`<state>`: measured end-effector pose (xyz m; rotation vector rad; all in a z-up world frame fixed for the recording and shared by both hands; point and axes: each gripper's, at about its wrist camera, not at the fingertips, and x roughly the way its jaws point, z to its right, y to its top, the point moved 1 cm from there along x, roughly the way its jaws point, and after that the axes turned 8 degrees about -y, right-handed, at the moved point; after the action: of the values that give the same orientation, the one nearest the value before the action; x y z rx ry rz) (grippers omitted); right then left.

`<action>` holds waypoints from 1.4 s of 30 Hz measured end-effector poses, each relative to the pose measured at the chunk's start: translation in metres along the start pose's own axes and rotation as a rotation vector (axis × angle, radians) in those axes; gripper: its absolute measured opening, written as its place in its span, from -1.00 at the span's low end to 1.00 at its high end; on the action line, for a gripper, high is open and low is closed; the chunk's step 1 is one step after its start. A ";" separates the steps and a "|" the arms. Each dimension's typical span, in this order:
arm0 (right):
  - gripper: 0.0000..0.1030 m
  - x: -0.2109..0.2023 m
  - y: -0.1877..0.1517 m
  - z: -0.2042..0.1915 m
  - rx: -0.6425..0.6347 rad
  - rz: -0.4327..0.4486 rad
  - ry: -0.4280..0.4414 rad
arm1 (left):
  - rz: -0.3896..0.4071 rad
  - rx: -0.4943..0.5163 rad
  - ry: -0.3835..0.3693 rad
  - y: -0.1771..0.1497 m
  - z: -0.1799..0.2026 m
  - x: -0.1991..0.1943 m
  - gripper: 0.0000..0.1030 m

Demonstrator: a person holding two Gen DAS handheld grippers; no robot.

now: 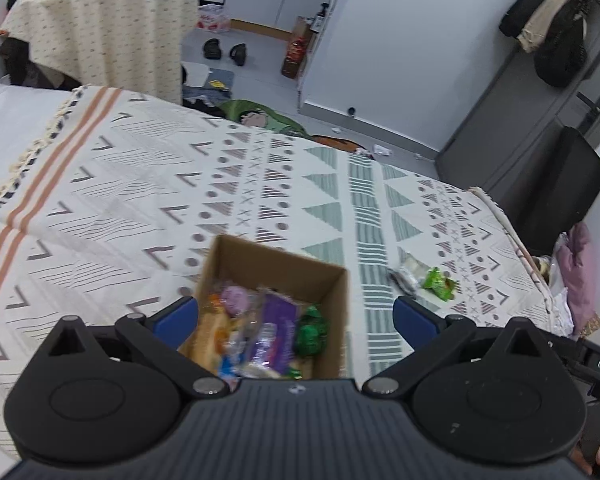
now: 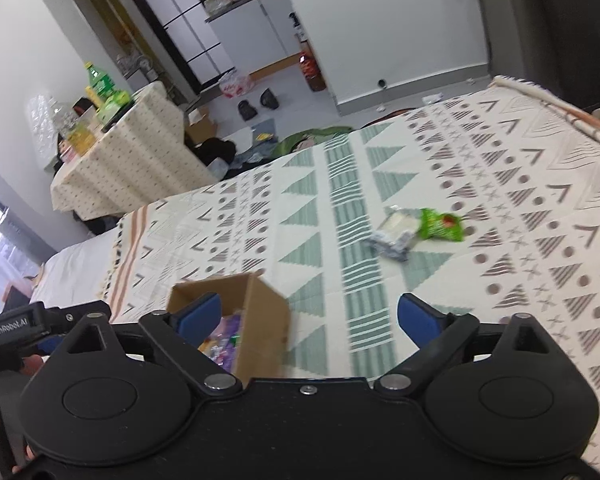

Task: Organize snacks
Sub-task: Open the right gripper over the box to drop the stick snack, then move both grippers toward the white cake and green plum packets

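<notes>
While both claws gape wide, the snack box (image 1: pixel 276 276) sits under the left claw (image 1: pixel 296 316).

Patterned bedspread (image 1: pixel 140 184), draped side table (image 1: pixel 100 32), black slippers (image 1: pixel 224 50)

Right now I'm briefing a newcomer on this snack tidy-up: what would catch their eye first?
First, the open cardboard box on the patterned bedspread, filled with bright purple, green and orange packets. Next, two snacks still loose to its right: a green packet beside a pale clear-wrapped one. Both tongs, left and right, are open and empty.
</notes>
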<state>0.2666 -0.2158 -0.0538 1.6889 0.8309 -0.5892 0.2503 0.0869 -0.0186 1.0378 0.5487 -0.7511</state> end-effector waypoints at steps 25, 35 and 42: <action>0.73 0.051 0.026 0.106 0.069 0.031 -0.016 | -0.057 0.101 -0.006 0.002 0.109 0.105 0.99; 0.51 0.100 0.035 0.129 0.114 0.032 0.001 | -0.081 0.153 -0.029 0.003 0.135 0.177 0.97; 0.29 0.136 0.041 0.133 0.082 0.014 -0.004 | -0.095 0.183 -0.014 -0.003 0.141 0.229 0.93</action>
<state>0.3888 -0.3194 -0.1653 1.7659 0.8010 -0.6240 0.4011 -0.1077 -0.1261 1.1806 0.5270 -0.9047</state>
